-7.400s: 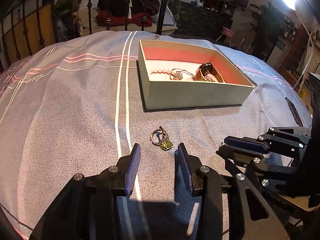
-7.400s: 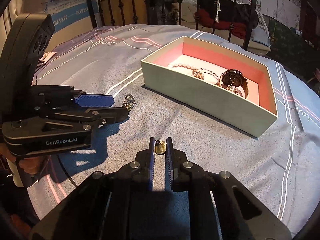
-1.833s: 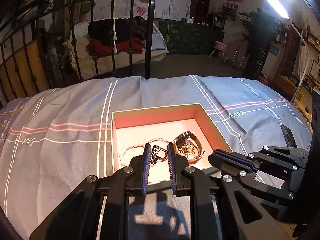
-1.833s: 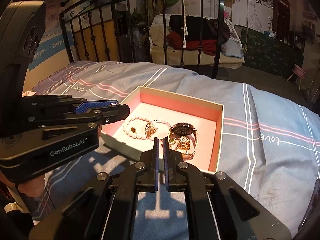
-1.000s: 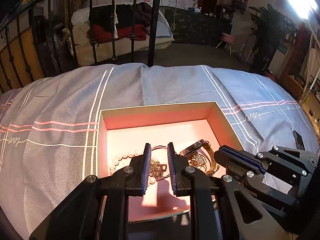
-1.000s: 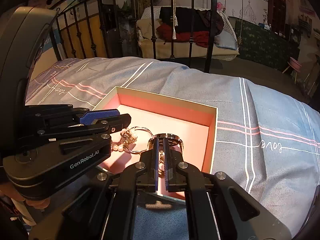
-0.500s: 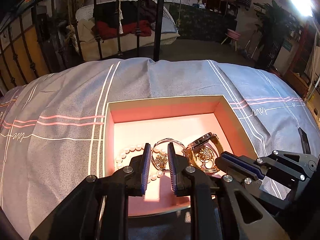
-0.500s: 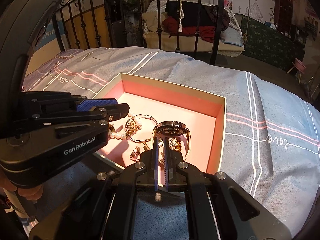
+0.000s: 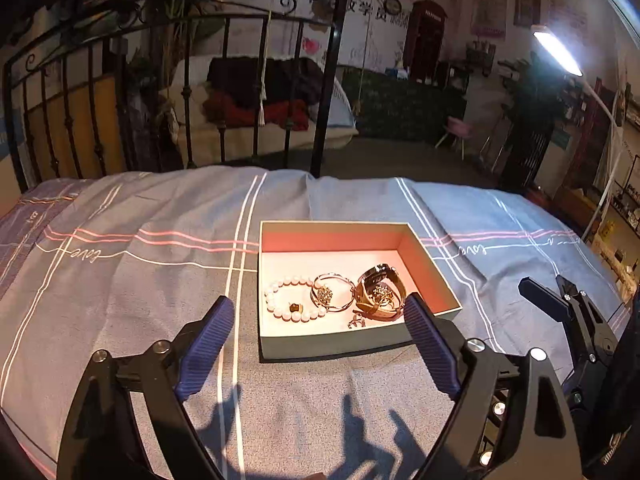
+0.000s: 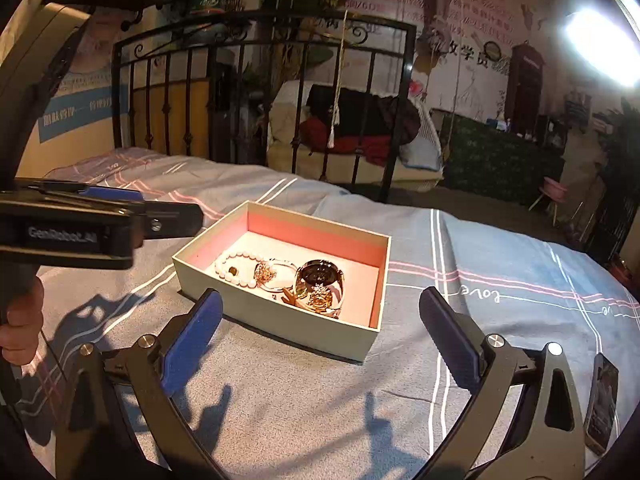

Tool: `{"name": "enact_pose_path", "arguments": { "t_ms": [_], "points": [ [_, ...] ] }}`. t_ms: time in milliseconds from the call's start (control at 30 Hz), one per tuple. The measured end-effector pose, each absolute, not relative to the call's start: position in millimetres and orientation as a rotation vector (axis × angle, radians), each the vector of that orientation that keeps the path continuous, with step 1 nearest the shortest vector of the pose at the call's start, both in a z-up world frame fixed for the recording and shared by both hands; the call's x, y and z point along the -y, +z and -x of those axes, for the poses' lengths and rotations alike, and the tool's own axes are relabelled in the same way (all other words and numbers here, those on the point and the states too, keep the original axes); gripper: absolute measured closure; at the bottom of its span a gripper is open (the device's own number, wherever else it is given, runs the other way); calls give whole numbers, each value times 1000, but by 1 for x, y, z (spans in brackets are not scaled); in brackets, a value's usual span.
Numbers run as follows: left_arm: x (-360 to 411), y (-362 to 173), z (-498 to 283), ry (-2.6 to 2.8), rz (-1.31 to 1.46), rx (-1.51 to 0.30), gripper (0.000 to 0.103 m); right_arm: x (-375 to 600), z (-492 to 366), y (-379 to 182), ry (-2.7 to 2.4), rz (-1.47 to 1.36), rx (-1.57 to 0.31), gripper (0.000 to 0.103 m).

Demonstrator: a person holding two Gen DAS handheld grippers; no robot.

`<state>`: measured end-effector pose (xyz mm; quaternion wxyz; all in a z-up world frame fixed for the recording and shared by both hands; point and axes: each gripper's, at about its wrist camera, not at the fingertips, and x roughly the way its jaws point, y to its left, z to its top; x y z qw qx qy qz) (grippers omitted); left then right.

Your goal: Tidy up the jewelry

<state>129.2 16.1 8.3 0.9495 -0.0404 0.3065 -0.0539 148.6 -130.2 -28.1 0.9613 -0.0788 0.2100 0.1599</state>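
Both grippers are seen spread wide and still opening, with nothing caught between the blue pads of either one. From its own camera the left gripper [image 9: 316, 344] is held low over the striped bedspread [image 9: 132, 280], just short of the near wall of the jewelry box [image 9: 336, 346]; shadows of the fingers are thrown onto the fabric underneath. Same story for the right gripper [image 10: 320, 332], which is parked over the blanket with the box's near corner framed between its fingers. A phone [image 10: 600, 404] can be made out lying on the bedspread at that view's lower right.

All the jewelry is found inside the box, on the pale pink floor. A pearl bracelet [image 9: 294, 298] is laid at the left, a thin bangle with a sparkly charm [image 9: 332, 292] right beside it, and a dark-faced watch with gold trim [image 9: 380, 284] at the right, touching the bangle. A small silvery piece [image 9: 357, 322] is seen near the front wall, just in front of the watch; exactly what it is can't be told at this size.

A person's hand [image 10: 22, 320] is seen wrapped around the left gripper's handle at the far left of the right view.

Farther back, a black iron bed frame [image 9: 320, 80] is set at the bed's far edge, and behind it a pile of red and dark clothes [image 9: 260, 92] is heaped on a pale cushion.
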Motion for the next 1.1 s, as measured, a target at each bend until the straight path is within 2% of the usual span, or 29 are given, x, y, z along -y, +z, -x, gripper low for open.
{"name": "enact_pose_path", "arguments": {
  "t_ms": [133,267,1100],
  "points": [
    [-17,20,-99,-94,48,-522,7,140,-132,-21,295,125,-360,6],
    [-16,25,-85,-83,32,-479,7,144,-128,-13,285,107,-349,6],
    [-15,25,-82,-92,41,-460,7,153,-130,-7,279,87,-356,6]
  ]
}}
